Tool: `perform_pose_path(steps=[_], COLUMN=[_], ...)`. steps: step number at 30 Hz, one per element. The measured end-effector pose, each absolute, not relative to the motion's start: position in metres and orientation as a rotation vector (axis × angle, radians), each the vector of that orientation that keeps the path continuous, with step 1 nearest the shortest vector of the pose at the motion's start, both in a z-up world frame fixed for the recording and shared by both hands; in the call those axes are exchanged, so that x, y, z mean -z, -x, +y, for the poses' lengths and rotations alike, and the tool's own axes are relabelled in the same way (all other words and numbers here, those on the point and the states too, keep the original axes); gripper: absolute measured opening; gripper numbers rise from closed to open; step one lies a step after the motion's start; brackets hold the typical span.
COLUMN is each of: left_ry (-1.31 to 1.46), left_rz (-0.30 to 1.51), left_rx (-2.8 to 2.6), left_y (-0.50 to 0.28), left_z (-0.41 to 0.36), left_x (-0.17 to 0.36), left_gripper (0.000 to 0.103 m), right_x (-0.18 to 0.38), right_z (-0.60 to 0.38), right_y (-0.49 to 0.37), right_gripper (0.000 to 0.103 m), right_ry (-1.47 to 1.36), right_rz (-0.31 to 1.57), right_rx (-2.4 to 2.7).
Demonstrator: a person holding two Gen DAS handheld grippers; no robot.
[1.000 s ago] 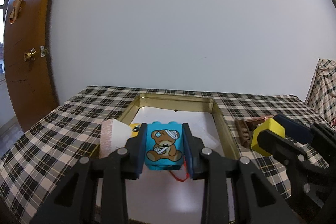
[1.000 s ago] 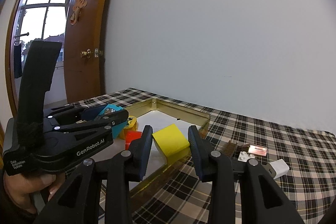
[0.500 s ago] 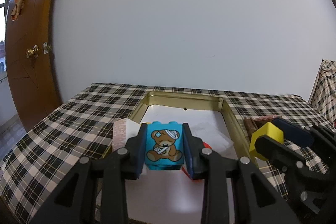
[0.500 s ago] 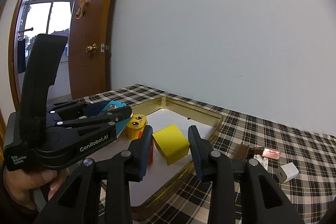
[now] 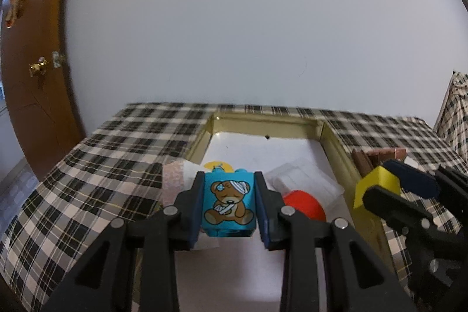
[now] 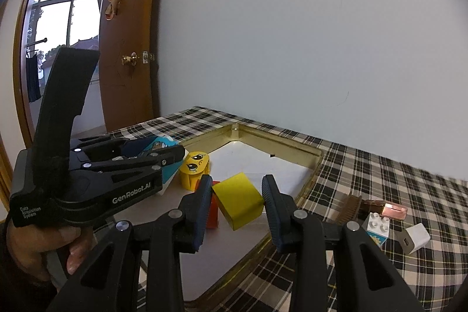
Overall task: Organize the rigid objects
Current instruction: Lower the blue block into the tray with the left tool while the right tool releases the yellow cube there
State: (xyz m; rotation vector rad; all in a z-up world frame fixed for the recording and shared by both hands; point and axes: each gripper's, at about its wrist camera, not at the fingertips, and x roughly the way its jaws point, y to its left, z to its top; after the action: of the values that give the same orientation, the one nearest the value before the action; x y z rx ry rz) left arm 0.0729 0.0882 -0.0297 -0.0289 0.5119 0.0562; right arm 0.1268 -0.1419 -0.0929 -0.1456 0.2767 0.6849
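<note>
My left gripper (image 5: 229, 203) is shut on a blue toy brick (image 5: 228, 202) with a bandaged bear printed on it, held above the gold-rimmed tray (image 5: 339, 154). My right gripper (image 6: 236, 199) is shut on a plain yellow block (image 6: 237, 200), tilted, over the tray's (image 6: 307, 180) near right part. In the left wrist view the right gripper (image 5: 380, 189) with the yellow block (image 5: 377, 184) shows at the right. In the right wrist view the left gripper (image 6: 175, 155) with the blue brick (image 6: 163, 148) shows at the left, held by a hand (image 6: 44, 250).
Inside the tray sit a yellow face block (image 6: 194, 170), a red piece (image 5: 302, 205) and a white-pink block (image 5: 175, 180). On the checked tablecloth (image 6: 409, 195) right of the tray lie a brown comb (image 6: 349, 205), a copper-coloured item (image 6: 393, 209), a white studded brick (image 6: 377, 227) and a white charger (image 6: 416, 237).
Both grippers have carried their blocks a little further over the tray. The red piece and yellow face block now show more clearly. Both grips are unchanged.
</note>
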Motion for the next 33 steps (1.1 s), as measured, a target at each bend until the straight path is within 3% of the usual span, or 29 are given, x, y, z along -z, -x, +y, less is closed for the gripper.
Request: perform_pose_path(steps=[13, 14, 16, 18, 19, 23, 27, 33], left_ry=[-0.123, -0.135, -0.131, -0.109, -0.099, -0.105, -0.09, -0.123], left_rz=[0.652, 0.657, 0.651, 0.646, 0.642, 0.591, 0.56, 0.541], left_rx=[-0.024, -0.035, -0.061, -0.039, -0.032, -0.073, -0.064, -0.002], left_y=[-0.104, -0.104, -0.102, -0.099, -0.096, -0.087, -0.083, -0.087], left_z=[0.068, 0.068, 0.071, 0.074, 0.075, 0.072, 0.062, 0.018], left_x=[0.036, 0.036, 0.035, 0.032, 0.03, 0.02, 0.004, -0.007], left_gripper=[0.032, 0.037, 0.056, 0.067, 0.07, 0.101, 0.102, 0.102], right_x=[0.089, 0.092, 0.097, 0.098, 0.097, 0.088, 0.08, 0.073], right_z=[-0.114, -0.112, -0.114, -0.12, -0.124, -0.151, -0.187, -0.264], right_y=[-0.191, -0.196, -0.204, -0.207, -0.207, -0.199, -0.197, -0.205], right_gripper=[0.039, 0.039, 0.039, 0.04, 0.043, 0.059, 0.06, 0.072], right_ry=[0.189, 0.188, 0.174, 0.146, 0.128, 0.082, 0.065, -0.001], right_rz=[0.45, 0.47, 0.49, 0.494, 0.498, 0.466, 0.443, 0.411], right_rx=[-0.702, -0.71, -0.703, -0.709, -0.718, -0.721, -0.671, -0.515])
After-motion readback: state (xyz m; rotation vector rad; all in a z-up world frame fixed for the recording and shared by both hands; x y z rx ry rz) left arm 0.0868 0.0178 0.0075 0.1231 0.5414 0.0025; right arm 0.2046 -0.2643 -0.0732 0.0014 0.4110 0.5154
